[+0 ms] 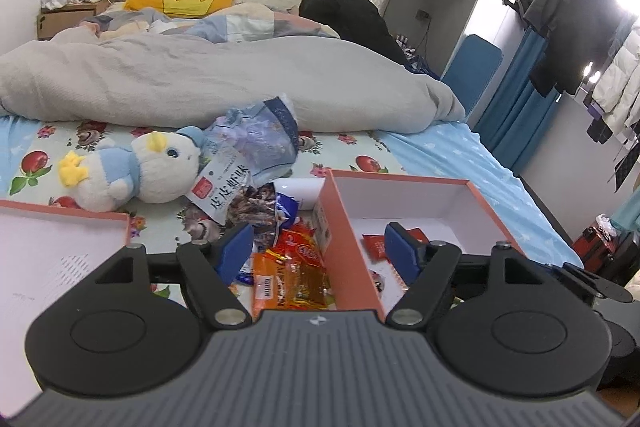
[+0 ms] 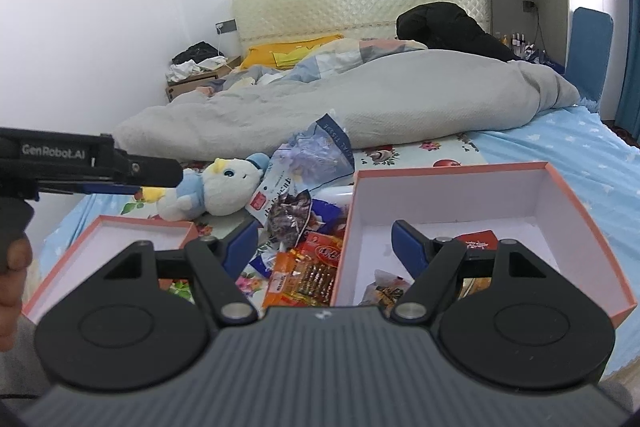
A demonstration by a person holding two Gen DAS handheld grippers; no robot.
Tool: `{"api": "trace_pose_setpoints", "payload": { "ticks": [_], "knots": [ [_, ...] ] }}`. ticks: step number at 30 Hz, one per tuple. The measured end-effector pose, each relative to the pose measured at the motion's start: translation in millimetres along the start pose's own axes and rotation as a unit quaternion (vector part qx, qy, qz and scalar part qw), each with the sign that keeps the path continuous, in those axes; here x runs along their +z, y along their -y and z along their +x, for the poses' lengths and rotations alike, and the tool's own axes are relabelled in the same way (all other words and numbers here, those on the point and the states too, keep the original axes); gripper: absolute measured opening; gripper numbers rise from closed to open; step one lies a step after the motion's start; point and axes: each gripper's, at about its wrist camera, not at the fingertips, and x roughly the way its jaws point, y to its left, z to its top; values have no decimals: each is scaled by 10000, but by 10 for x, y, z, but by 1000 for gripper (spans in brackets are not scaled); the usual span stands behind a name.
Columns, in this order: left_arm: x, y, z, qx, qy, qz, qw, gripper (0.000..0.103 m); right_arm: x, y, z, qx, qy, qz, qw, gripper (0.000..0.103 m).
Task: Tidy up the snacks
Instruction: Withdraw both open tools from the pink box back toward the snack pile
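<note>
Snacks (image 1: 294,275): a loose heap of crinkled foil and plastic packets on the bed (image 1: 460,155), lying in the gap between two shallow cardboard boxes. Topmost is an orange transparent packet (image 2: 300,279), glossy and oblong, its long axis running away from the cameras toward the headboard; a white end label carries print too small to read. Behind it sits a red packet (image 2: 326,251) with white characters, then a white-and-blue pouch (image 1: 222,187) printed with large Chinese characters and a red square seal, tilted on its corner.

Right box (image 1: 400,183): rectangular, salmon-orange outside, plain white inside, open-topped. It holds a small red sachet (image 1: 374,245) and further wrapped pieces near the front wall. Left box (image 2: 120,223): same make, shallower, like a lid.

Plush bird (image 1: 136,171): fluffy white and pale blue with yellow tufts, lying on its side just beyond the heap. Grey duvet (image 1: 240,87) behind, rumpled.

Left gripper (image 1: 320,251): blue-padded fingers released, spread wide over the heap and box wall, grasping nothing. Its side reads "GenRobot.AI" in the right wrist view.

Right gripper (image 2: 324,247): fingers likewise released, nothing between them.
</note>
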Motion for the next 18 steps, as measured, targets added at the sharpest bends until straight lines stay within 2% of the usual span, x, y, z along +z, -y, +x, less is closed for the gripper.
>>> {"api": "trace_pose_setpoints", "payload": {
  "ticks": [5, 11, 18],
  "knots": [
    [-124, -258, 29, -51, -40, -322, 9995, 77, -84, -144, 20, -46, -114, -153, 9998, 75],
    [-273, -437, 187, -140, -161, -468, 9987, 77, -178, -250, 46, -161, -182, -283, 9993, 75],
    [-501, -645, 366, -49, -369, -714, 9968, 77, -308, -329, 215, -240, -306, -371, 9986, 75]
  ]
}}
